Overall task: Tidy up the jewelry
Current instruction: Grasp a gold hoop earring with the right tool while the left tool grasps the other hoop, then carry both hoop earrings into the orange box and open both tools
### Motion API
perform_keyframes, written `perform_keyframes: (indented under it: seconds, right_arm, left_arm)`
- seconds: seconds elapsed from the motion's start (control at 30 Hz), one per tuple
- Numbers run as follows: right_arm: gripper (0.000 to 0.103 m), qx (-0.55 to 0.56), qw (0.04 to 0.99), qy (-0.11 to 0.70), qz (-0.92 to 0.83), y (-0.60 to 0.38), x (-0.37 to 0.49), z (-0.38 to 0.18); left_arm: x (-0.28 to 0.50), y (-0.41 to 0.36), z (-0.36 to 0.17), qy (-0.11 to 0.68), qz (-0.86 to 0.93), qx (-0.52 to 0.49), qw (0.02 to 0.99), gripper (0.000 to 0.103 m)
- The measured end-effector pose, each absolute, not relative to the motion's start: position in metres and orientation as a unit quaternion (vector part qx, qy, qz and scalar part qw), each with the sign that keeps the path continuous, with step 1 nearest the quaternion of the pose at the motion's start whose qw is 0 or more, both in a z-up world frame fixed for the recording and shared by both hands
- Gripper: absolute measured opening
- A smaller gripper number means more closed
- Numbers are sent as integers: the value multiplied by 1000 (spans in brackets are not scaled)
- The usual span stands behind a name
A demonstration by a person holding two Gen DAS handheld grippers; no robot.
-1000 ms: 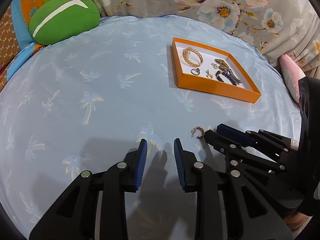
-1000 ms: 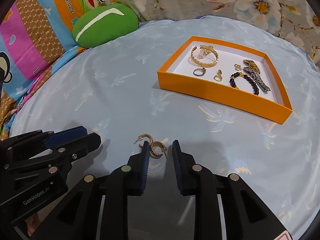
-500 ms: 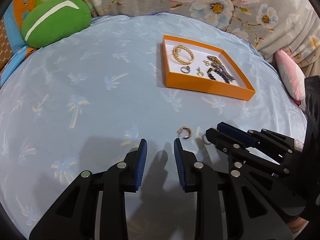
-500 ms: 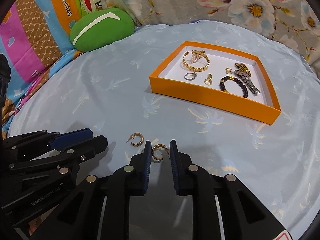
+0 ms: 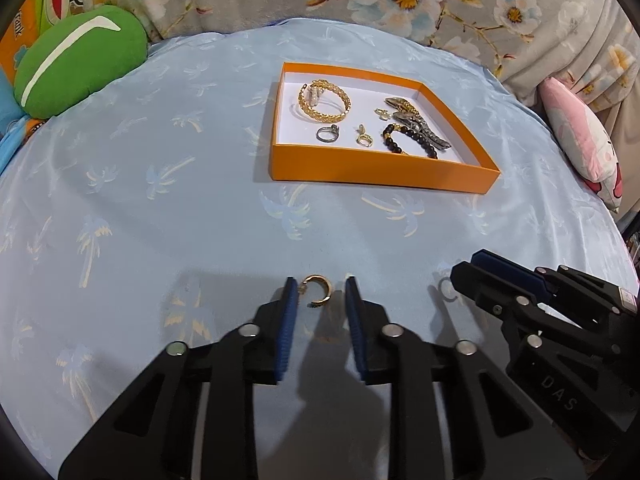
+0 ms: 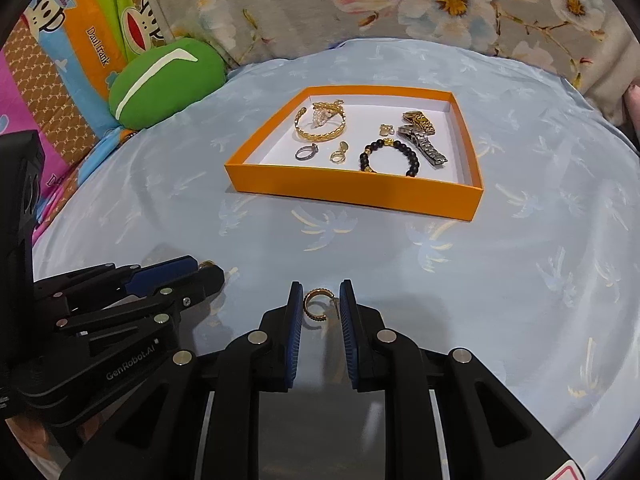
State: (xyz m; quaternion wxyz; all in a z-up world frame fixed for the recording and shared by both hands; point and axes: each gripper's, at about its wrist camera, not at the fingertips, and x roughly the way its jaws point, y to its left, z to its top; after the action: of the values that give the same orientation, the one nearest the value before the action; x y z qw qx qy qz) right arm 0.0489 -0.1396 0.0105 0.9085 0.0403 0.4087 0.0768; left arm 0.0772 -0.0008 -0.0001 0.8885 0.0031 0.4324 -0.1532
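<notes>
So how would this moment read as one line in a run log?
left gripper: closing around hoop earring, not yet pinched | right gripper: second hoop earring between pads | box: holds other jewelry

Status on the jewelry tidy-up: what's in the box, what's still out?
Done: the orange box already holds a gold bangle, ring, bead bracelet and watch.
In hand: one gold hoop earring sits between the closing left gripper fingers, another earring between the right gripper fingers; a firm grip on either isn't clear.
Left: both earrings still need to reach the box.
</notes>
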Motion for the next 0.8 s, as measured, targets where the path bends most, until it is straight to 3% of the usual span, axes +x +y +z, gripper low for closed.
perform_keyframes:
  seconds: [0.23, 0.3, 0.67, 0.73, 0.8]
  right_arm:
    - [18, 52, 910, 404, 74, -147, 48, 12]
    - [18, 54, 912, 400, 72, -150, 48, 16]
    - [18, 60, 926, 370, 52, -176, 56, 42]
    - [18, 65, 925, 372, 53, -178, 56, 39]
    - [18, 69, 923, 374, 53, -179, 55, 36]
  left_arm:
    - [76, -3, 0, 428, -156, 8, 890, 14]
    - [77, -2, 3, 429, -158, 5, 889, 0]
    - [87, 10, 33, 405, -157, 1, 901, 1]
    - [84, 8, 31, 407, -159, 3, 900, 21]
    - [82, 1, 25, 410, -160, 12, 898, 32]
